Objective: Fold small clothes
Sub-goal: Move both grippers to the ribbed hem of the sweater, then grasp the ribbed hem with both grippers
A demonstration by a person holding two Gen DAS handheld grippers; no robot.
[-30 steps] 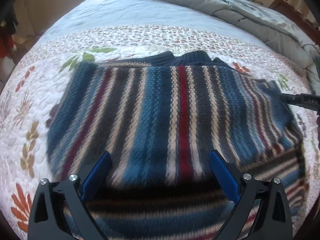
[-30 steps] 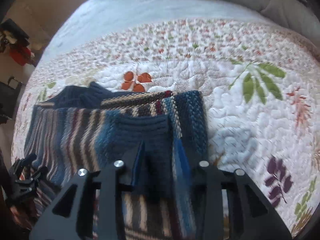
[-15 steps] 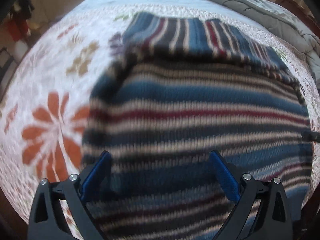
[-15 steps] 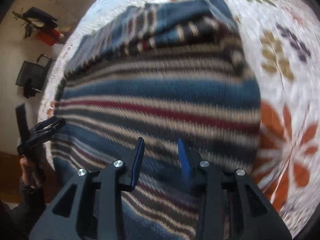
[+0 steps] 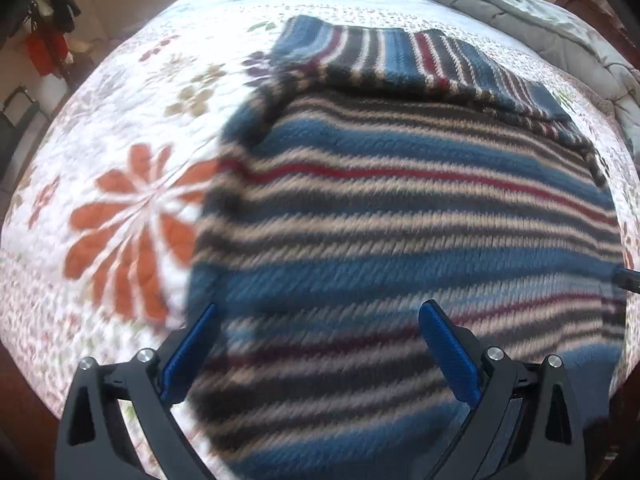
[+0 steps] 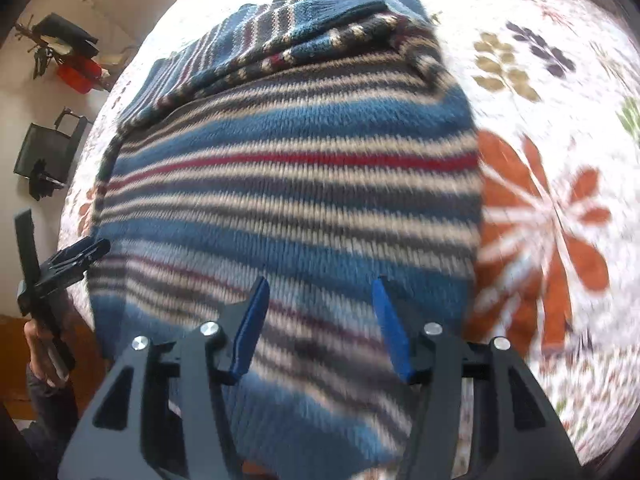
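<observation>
Both my claws wide open, empty: left gripper (image 5: 318,334), right gripper (image 6: 318,320). Risk: striped sweater (image 5: 400,220), thick knit, springs unfolded; folded sleeve at frame top slips.

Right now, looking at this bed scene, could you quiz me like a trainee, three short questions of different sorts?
1. True or false: the right gripper is clamped on the striped knitted sweater.
2. Multiple choice: the sweater lies on A) a wooden floor, B) a white floral quilt, C) a chair.
3. Fill in: the large flower printed beside the sweater is ____ in colour.

Key: 1 false, its blue pads stand apart; the left gripper is open too. 2 B. 3 orange.
</observation>
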